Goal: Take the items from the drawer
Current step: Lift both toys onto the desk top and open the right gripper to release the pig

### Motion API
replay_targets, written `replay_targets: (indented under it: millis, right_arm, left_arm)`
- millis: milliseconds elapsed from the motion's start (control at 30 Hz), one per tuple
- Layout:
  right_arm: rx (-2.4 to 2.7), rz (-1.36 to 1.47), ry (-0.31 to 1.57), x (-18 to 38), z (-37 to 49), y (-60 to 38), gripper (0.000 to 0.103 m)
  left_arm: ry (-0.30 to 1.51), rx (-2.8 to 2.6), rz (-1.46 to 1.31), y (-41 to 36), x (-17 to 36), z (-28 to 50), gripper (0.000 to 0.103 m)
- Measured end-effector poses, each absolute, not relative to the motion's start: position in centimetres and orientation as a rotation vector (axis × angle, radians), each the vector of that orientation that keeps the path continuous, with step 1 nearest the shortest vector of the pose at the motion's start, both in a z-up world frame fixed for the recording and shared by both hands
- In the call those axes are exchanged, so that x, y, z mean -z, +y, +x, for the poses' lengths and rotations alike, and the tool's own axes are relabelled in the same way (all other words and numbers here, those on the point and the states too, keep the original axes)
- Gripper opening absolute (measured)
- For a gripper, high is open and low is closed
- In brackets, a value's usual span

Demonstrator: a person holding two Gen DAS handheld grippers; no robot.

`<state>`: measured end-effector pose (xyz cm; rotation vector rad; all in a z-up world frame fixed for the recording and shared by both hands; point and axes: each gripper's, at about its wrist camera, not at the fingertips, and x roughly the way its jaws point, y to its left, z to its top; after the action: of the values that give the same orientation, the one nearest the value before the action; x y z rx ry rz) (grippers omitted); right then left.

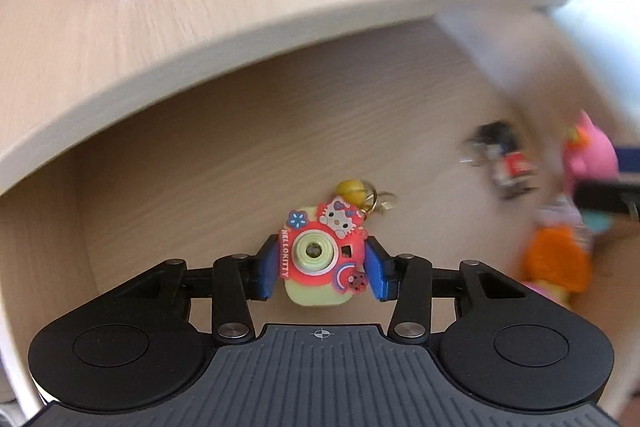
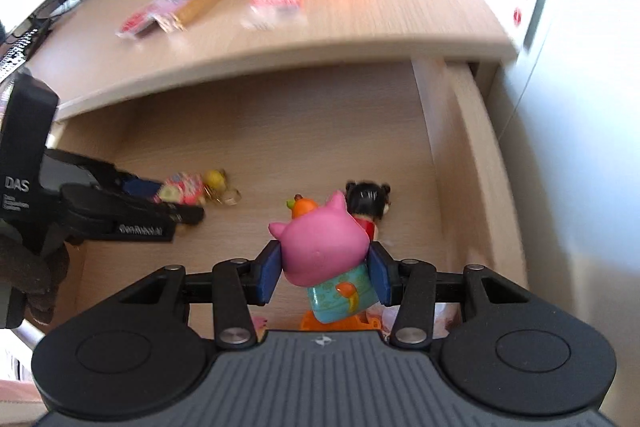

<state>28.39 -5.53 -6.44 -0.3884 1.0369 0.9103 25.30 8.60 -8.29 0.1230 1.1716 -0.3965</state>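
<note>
Closest in, the left hand-held gripper [image 1: 320, 269] has its blue pads on either side of a toy camera keychain [image 1: 320, 259], gripping it across its width; the keychain's ring end points away from the gripper, toward the back of the open drawer [image 1: 200, 163]. The right hand-held gripper [image 2: 323, 271] is closed the same way on a pink pig figure [image 2: 320, 247], which sits upright between its pads. Both things are low inside the drawer, under the front edge of the surface [image 2: 360, 23]. A small black-haired doll [image 2: 366, 205] lies just behind the pig, nearer the right gripper. I'd say each catch now only needs lifting up and forward onto the surface, where snack packets [image 2: 188, 3] already lie.
</note>
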Motion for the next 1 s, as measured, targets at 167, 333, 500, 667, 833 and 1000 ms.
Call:
replay_targets:
  millis: [167, 333, 500, 667, 833, 1000]
  right_arm:
    - [-0.908, -0.308, 0.903, -0.4, 28.8, -6.4, 0.046]
    - [-0.905, -0.204, 0.713, -8.9, 30.7, -5.6, 0.046]
    - [-0.920, -0.193, 0.577, -13.5, 31.8, -3.4, 0.046]
    - [-0.915, -0.230, 0.583, -12.7, 33.5, -0.2, 0.046]
    - [-0.870, -0.291, 0.665, -8.4, 36.0, 2.6, 0.046]
    - [-0.834, -0.332, 0.763, -3.5, 38.3, 4.6, 0.046]
  left_arm:
    - [1.001, 0.503, 0.018, 9.6, -0.7, 22.9, 0.047]
    - [0.766, 0.514, -0.003, 10.1, -9.4, 23.5, 0.047]
    - [0.651, 0.435, -0.010, 11.2, -12.6, 27.3, 0.047]
    - [0.683, 0.320, -0.051, 14.5, -9.7, 32.7, 0.048]
    - [0.784, 0.211, -0.075, 17.7, -4.7, 35.9, 0.048]
    - [0.865, 0.179, -0.095, 18.1, -0.4, 38.0, 0.048]
